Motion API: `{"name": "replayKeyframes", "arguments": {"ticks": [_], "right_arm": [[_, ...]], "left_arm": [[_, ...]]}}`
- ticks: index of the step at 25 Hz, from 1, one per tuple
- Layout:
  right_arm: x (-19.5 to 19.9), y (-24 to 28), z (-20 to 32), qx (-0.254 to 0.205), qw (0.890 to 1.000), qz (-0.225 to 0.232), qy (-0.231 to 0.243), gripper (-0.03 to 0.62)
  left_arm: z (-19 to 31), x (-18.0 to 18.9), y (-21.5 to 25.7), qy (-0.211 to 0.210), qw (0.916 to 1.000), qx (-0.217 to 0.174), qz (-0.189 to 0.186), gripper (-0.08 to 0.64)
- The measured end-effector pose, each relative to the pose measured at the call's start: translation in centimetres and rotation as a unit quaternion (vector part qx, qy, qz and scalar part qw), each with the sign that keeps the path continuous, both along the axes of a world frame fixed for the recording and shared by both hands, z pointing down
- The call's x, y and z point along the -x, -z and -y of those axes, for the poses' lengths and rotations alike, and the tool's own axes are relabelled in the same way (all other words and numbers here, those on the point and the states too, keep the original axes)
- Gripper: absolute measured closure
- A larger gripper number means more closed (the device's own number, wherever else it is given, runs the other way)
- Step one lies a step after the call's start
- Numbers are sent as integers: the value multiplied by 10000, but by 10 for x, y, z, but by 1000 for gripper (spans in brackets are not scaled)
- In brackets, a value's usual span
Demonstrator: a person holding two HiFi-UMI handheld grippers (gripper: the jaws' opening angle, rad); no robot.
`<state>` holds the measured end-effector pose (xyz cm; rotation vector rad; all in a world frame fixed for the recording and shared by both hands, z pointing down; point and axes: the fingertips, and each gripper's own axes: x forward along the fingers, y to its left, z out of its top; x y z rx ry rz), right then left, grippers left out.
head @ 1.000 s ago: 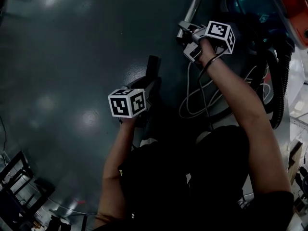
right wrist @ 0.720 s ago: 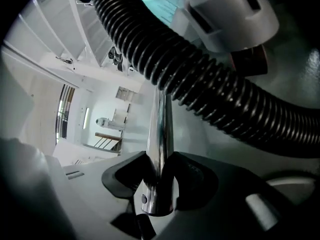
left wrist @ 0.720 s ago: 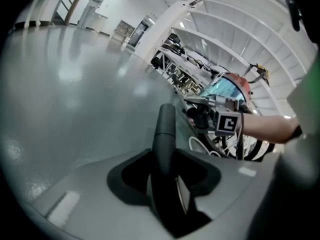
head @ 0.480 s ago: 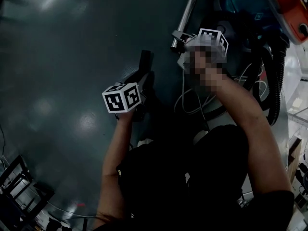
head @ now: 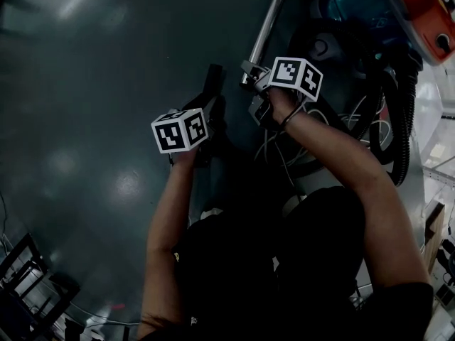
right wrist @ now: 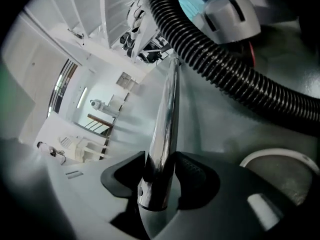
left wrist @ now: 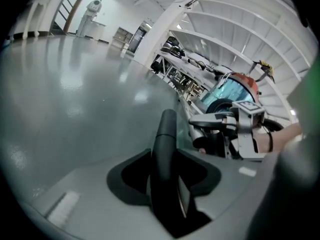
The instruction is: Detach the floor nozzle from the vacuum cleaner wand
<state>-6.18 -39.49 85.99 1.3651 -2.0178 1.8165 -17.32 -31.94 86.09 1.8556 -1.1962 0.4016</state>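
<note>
Right gripper view shows your right gripper (right wrist: 159,176) just opening, seemingly loose around the wand (right wrist: 166,109); your left gripper (left wrist: 165,171) clamps the nozzle neck (left wrist: 165,131).

Wand (right wrist: 163,114) is polished chromed metal; hose (right wrist: 225,70), ribbed black plastic; nozzle neck (left wrist: 165,149), matt black plastic; floor (head: 85,119), glossy.

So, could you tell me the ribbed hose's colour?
The hose is black, clearest in the right gripper view.

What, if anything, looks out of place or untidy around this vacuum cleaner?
The chrome wand ends bare, apart from the black tube: parted, not broken. A white cable lies in loose, overlapping loops on the floor beside the black hose. Nothing looks spilled.
</note>
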Motion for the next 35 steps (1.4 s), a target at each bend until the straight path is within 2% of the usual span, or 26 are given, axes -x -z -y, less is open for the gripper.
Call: {"name": "replayKeyframes", "arguments": {"ticks": [5, 7, 8, 9, 11, 13, 18, 21, 24, 26, 29, 32, 35], "right_arm": [[-3, -3, -13, -165, 9973, -678, 232, 407], [-2, -4, -19, -289, 9937, -985, 450, 444], [2, 0, -21, -474, 9901, -1156, 639, 502], [8, 7, -23, -740, 9847, -1319, 869, 518], [24, 24, -24, -1323, 9702, -1528, 1335, 487], [37, 36, -26, -1713, 9589, -1565, 1633, 465], [39, 51, -26, -2268, 9430, -1665, 1780, 462], [30, 63, -16, -2650, 9293, -1916, 1717, 473], [21, 82, -4, -3096, 9094, -2276, 1594, 566], [18, 95, 1, -3407, 8933, -2480, 1564, 592], [20, 115, 4, -3840, 8706, -2600, 1645, 594], [24, 136, 3, -4252, 8482, -2641, 1734, 594], [23, 160, -2, -4608, 8326, -2580, 1669, 594]], "left_arm": [[11, -11, -6, -202, 9997, 1, 106, 403], [14, -15, -7, -315, 9994, -36, 147, 402], [15, -16, -7, -369, 9992, -59, 168, 402], [16, -17, -7, -409, 9989, -96, 188, 400], [19, -15, -4, -384, 9986, -264, 245, 399], [25, -10, 4, -215, 9978, -567, 271, 397], [37, -3, 36, 2, 9921, -1250, 116, 394], [40, 6, 56, 74, 9837, -1768, 318, 402], [45, 19, 78, 315, 9736, -2216, 455, 461], [49, 26, 95, 460, 9658, -2504, 496, 491], [55, 25, 118, 316, 9544, -2853, 815, 536], [53, 18, 141, 30, 9366, -3290, 1209, 546], [42, 14, 163, 99, 9219, -3684, 1200, 548]]}}
